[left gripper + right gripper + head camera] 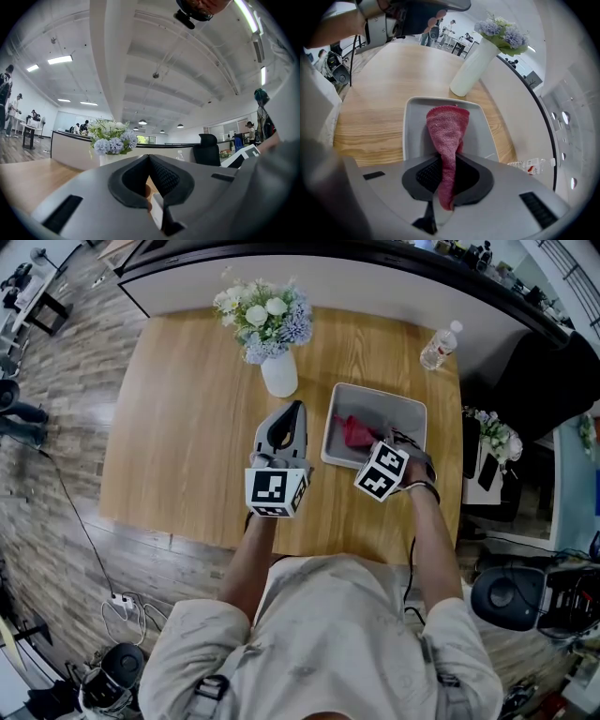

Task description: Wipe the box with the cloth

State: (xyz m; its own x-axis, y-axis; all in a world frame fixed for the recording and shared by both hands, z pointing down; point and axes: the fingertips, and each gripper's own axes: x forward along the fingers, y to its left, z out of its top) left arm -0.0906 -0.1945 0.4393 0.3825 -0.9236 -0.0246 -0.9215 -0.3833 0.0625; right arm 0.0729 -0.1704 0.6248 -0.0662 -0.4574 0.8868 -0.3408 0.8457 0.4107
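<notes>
On the left side of the wooden table [178, 409], the left gripper [297, 409] points toward the far edge. It sits just near of the white vase [279, 373] with its white and lilac flowers [262, 313]. Its claw is clenched: in the left gripper view the two pads meet at the tip with nothing between them.

Just to the right is the grey box [405, 413], a shallow open tray standing on the table, apart from the vase. The red cloth [354, 430] is in the near-left part of the box. The right gripper [372, 444] comes in from the near side, its claw grasping one end of the cloth. In the right gripper view the knit fabric runs from between the jaws out over the box floor and fans wider at its far end. I can't tell if that end actually touches the bottom.

Further right, at the far right corner of the table, there's a water bottle [439, 346], well apart from the box.
</notes>
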